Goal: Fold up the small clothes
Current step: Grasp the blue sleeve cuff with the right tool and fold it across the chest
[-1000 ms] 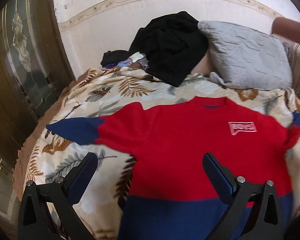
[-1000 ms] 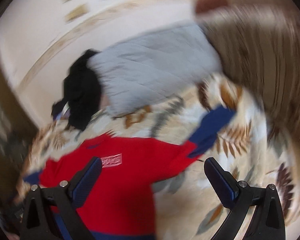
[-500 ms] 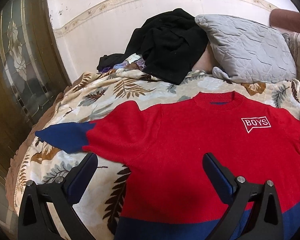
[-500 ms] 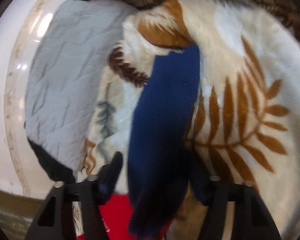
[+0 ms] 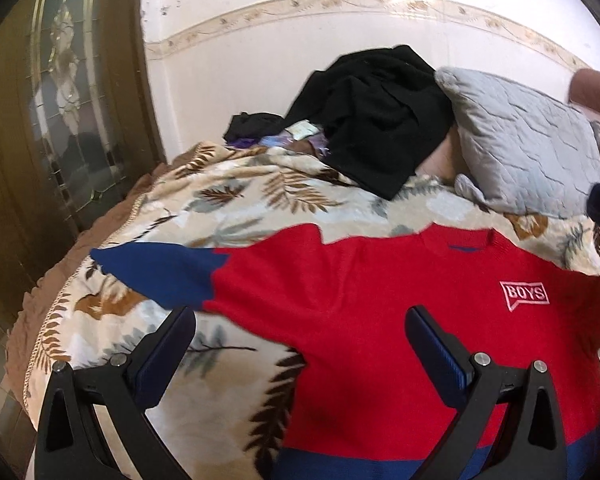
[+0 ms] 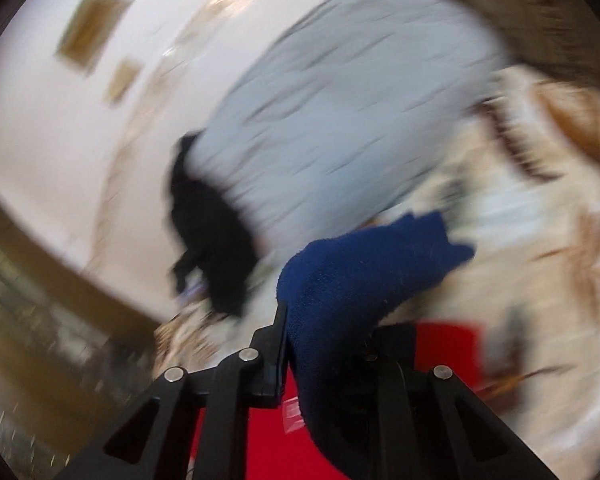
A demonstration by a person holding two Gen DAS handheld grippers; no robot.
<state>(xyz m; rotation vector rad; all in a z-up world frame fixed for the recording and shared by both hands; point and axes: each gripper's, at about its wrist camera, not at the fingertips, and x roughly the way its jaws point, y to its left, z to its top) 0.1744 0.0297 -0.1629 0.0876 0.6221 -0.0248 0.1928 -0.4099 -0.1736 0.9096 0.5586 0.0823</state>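
- Because the right sleeve folds first, the right gripper (image 6: 328, 344) is clamped on the sweater's navy cuff (image 6: 364, 264), lifted.
- The left gripper (image 5: 300, 344) hovers, jaws apart, holding nothing.
- The red sweater (image 5: 380, 320) lies flat on the leaf-print blanket (image 5: 236, 200).
- A grey pillow (image 5: 524, 152) sits behind.

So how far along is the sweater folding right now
Done: the red knit sweater with navy cuffs lies spread face up on the leaf-print blanket. In hand: the right hand-held gripper is shut on the navy cuff of one sleeve, lifted off the blanket. Left: the other navy-tipped sleeve lies stretched out flat, the navy hem isn't folded, and the left hand-held gripper is open, holding nothing.
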